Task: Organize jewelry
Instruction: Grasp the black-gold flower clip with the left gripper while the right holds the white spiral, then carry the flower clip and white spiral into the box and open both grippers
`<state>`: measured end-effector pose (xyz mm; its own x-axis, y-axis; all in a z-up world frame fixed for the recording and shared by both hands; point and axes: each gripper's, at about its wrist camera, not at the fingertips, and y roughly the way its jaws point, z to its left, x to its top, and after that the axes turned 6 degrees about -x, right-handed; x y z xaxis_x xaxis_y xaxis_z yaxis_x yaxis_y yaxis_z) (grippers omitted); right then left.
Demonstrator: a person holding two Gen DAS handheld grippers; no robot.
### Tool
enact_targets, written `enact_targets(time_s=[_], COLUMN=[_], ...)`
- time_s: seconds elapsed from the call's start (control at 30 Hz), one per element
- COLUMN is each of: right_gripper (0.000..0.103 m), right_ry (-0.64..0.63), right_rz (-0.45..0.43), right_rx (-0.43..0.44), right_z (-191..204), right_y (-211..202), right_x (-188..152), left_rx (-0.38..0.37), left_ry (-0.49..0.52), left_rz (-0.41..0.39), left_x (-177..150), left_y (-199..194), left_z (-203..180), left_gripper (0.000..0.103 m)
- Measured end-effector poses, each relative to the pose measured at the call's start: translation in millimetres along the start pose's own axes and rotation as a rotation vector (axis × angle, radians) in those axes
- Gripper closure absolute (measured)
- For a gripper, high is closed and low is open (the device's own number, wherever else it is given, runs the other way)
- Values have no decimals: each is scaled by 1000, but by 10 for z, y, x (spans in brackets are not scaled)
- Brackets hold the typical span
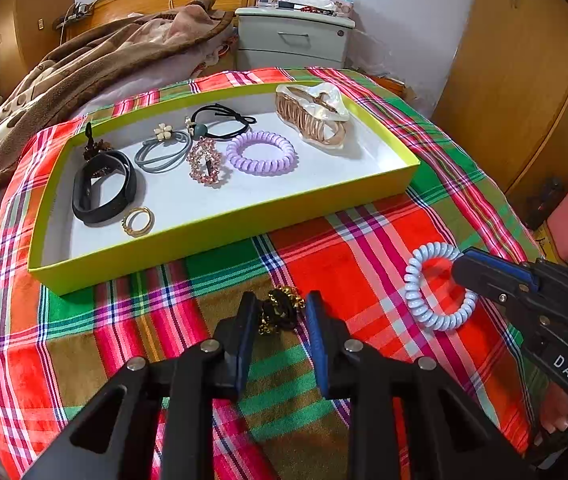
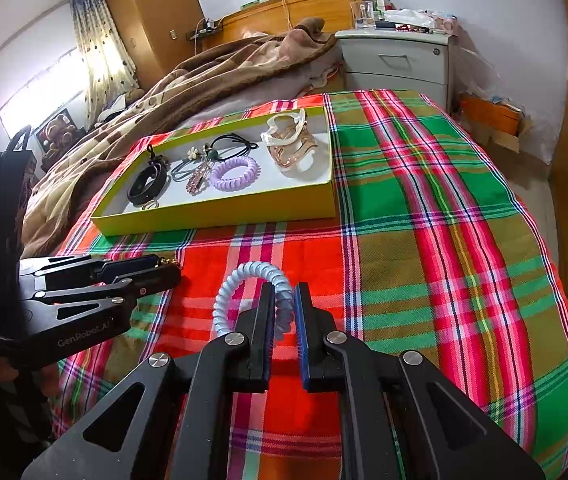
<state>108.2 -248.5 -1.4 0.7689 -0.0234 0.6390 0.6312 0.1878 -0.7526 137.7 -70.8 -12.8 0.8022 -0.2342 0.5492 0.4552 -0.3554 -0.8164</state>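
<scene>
right claw pinching blue coil tie, low, level

A: How many pieces lie inside the yellow-green tray?
B: Eight: one purple coil tie, one claw clip, one gold ring, five others.
A: And outside the tray?
B: Two: one pale blue coil tie, one black-and-gold piece.
</scene>
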Motion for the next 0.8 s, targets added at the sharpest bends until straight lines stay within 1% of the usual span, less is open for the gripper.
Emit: enact_targets(time_s=[0.2, 0.37, 0.47, 0.63, 0.8], right_gripper=[93, 93, 93, 93, 93], right_ry=[-7, -13, -15, -19, -22], right_rz=[-8, -32, -53, -80, -87], right_rx=[-4, -5, -8, -1, 1], right_z=[28, 63, 82, 153, 226], right_y=[-21, -76, -93, -62, 47], right_x=[45, 145, 253, 474, 645], left_rx=[-13, -19, -21, 2, 9], left_ry=[-11, -18, -25, -33, -45], left_rz=[-6, -36, -63, -109, -127], left_x=[3, 60, 131, 305, 473], left_y=[-32, -154, -263, -417, -449], left_z=[38, 85, 138, 268, 384], left_gripper=[79, 80, 79, 79, 79])
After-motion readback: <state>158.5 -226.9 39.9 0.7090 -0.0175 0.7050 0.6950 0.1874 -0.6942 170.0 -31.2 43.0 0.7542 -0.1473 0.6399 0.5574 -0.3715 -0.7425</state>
